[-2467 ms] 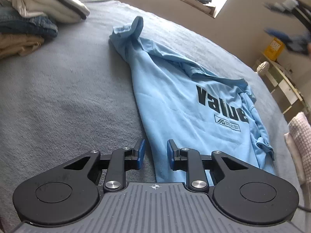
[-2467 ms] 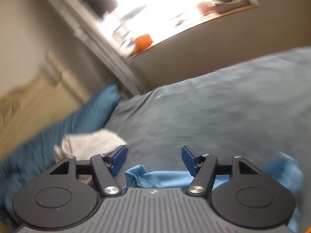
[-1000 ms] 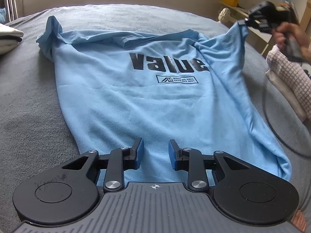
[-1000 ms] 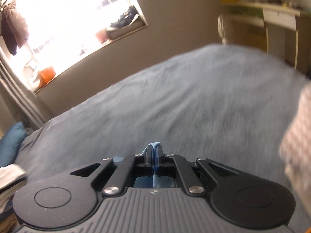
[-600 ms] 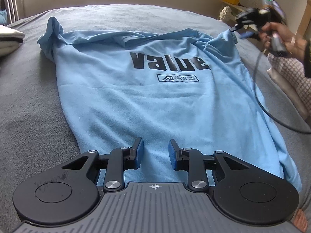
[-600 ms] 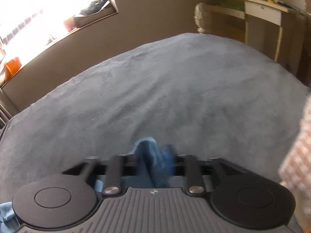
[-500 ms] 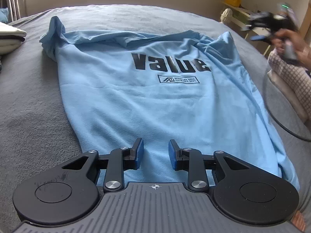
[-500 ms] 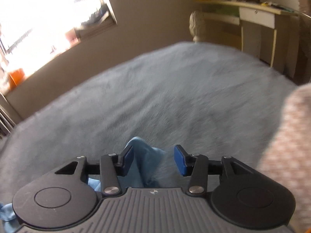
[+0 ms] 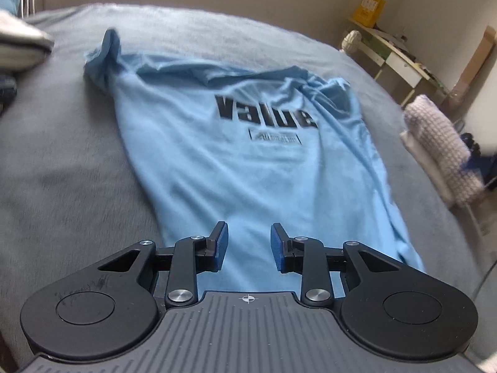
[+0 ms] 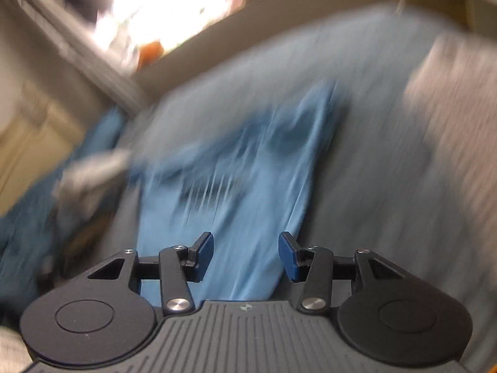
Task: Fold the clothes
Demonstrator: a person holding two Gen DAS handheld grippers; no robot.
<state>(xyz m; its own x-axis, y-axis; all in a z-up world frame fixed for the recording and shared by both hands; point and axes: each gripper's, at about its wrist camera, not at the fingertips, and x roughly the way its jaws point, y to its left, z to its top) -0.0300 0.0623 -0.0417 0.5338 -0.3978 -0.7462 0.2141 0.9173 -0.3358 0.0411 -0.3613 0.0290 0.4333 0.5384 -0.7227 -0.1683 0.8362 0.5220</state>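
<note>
Shirt (image 9: 248, 155) lies spread print-up on grey bed (image 9: 62, 171) in left wrist view, collar end far, sleeves bunched, no fold visible. Left gripper (image 9: 247, 245) hovers over near hem, jaws apart, empty. Right wrist view is badly blurred: right gripper (image 10: 246, 256) wide and empty above shirt's right edge. Judged step: laying flat before folding; next move needs a hem or sleeve pinch.

Light blue "Value" T-shirt (image 9: 248, 155) spread front-up, slightly rumpled
</note>
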